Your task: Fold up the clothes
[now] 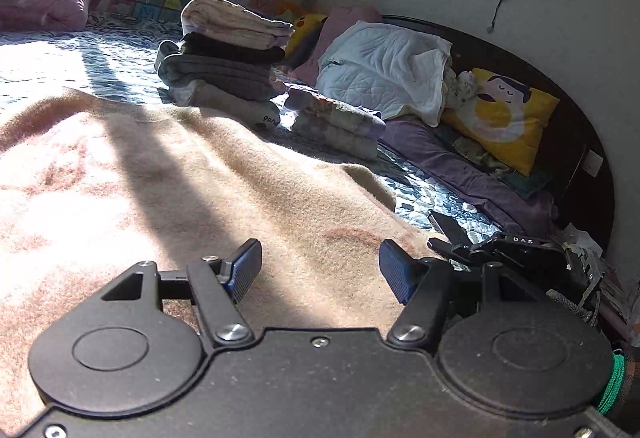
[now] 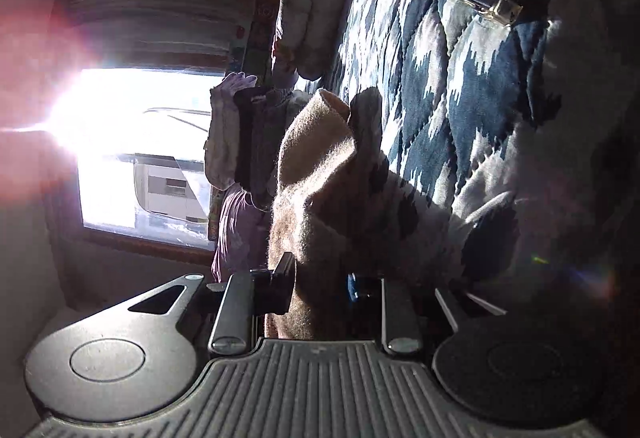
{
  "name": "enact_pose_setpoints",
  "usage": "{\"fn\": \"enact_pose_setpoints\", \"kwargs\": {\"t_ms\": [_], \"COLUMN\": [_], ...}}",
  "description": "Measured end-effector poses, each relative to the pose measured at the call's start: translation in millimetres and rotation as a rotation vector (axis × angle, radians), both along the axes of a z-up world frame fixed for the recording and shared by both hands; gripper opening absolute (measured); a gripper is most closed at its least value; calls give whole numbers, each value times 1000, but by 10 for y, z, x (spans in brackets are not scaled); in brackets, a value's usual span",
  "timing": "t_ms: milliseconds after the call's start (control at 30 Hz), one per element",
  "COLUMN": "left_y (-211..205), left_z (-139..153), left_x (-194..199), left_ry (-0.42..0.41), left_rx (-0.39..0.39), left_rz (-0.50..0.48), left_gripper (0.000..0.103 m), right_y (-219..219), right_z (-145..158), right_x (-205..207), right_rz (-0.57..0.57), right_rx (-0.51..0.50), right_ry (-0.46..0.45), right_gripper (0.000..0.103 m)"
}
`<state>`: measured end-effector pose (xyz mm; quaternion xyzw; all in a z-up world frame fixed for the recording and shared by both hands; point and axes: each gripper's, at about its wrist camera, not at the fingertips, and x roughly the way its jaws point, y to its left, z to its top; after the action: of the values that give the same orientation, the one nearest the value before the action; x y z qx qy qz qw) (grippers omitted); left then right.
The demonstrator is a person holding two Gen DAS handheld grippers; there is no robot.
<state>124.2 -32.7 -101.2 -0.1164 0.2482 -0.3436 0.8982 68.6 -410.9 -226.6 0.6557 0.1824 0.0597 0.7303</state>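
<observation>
A tan fuzzy garment [image 1: 168,174] lies spread over the blue patterned quilt [image 1: 60,58] on the bed. My left gripper [image 1: 320,270] hovers low over its near part, open, with nothing between the blue pads [image 1: 244,270]. In the right wrist view, turned sideways, my right gripper [image 2: 320,288] is shut on a bunched edge of the same tan garment [image 2: 316,174], which rises in a fold above the quilt [image 2: 440,78]. The right gripper's body [image 1: 520,250] shows at the garment's right edge in the left wrist view.
A tall stack of folded clothes [image 1: 228,58] stands beyond the garment, with a smaller folded pile [image 1: 340,122] to its right. A white quilted blanket [image 1: 384,66], a yellow pillow [image 1: 500,114] and a dark curved headboard [image 1: 560,98] lie further right. A window [image 2: 140,142] glares brightly.
</observation>
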Motion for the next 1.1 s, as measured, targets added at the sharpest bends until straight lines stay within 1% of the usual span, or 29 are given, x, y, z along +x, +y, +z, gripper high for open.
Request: {"fn": "enact_pose_setpoints", "kwargs": {"t_ms": [33, 133, 200, 233, 300, 333, 367, 400, 433, 500, 533, 567, 600, 633, 667, 700, 733, 767, 800, 867, 967, 1033, 1067, 1100], "left_y": [8, 5, -30, -59, -121, -157, -191, -220, -250, -329, -378, -427, -469, -498, -519, -524, -524, -522, -520, -523, -538, -545, -540, -534], "left_z": [4, 1, -8, -20, -51, -67, -83, -95, -110, -149, -180, -212, -238, -254, -264, -261, -256, -251, -246, -243, -254, -260, -262, -263], "left_x": [3, 4, 4, 6, 4, -4, -13, -23, -30, -29, -27, -25, -25, -31, -37, -40, -42, -38, -32, -13, 38, 65, 85, 104], "left_ry": [1, 6, 7, 10, 18, 21, 23, 23, 26, 36, 38, 41, 42, 40, 39, 41, 45, 46, 48, 55, 65, 68, 69, 70], "left_rx": [-3, -1, 8, 13, 30, 45, 59, 73, 89, 138, 169, 201, 226, 241, 249, 241, 228, 219, 209, 196, 190, 188, 186, 184], "left_rz": [3, 2, -7, -14, -33, -44, -55, -70, -87, -124, -141, -157, -170, -173, -177, -179, -179, -177, -174, -169, -169, -168, -166, -164], "left_gripper": [64, 64, 64, 64, 64, 64, 64, 64, 64, 64, 64, 64, 64, 64, 64, 64, 64, 64, 64, 64, 64, 64, 64, 64], "right_y": [-7, -1, 32, 37, 22, 6, -13, -31, -37, -29, -26, -48, -71, -93, -109, -125, -160, -198, -237, -314, -437, -468, -458, -442], "right_z": [-37, -49, -26, -21, 45, 134, 253, 371, 469, 555, 537, 471, 406, 344, 311, 316, 351, 407, 463, 570, 593, 571, 569, 578], "right_x": [25, 179, 269, 307, 300, 240, 149, 64, 22, 32, 45, 9, -27, -59, -57, -20, 50, 143, 235, 425, 872, 1089, 1182, 1231], "right_rz": [-23, -45, -42, -36, -48, -76, -103, -127, -125, -83, -72, -73, -73, -75, -84, -89, -90, -82, -74, -55, 40, 96, 131, 152], "right_rx": [-5, -7, -17, -15, -44, -86, -151, -218, -304, -444, -468, -451, -435, -418, -396, -391, -398, -428, -457, -514, -536, -532, -548, -561], "right_ry": [7, 5, -33, -57, -80, -99, -116, -133, -141, -66, -41, -20, 1, 21, 27, 25, 23, 21, 20, 18, 66, 88, 95, 76], "right_gripper": [50, 51, 51, 40, 9, 8, 7, 5, 4, 4, 4, 4, 5, 10, 11, 19, 38, 45, 48, 48, 49, 49, 49, 47]}}
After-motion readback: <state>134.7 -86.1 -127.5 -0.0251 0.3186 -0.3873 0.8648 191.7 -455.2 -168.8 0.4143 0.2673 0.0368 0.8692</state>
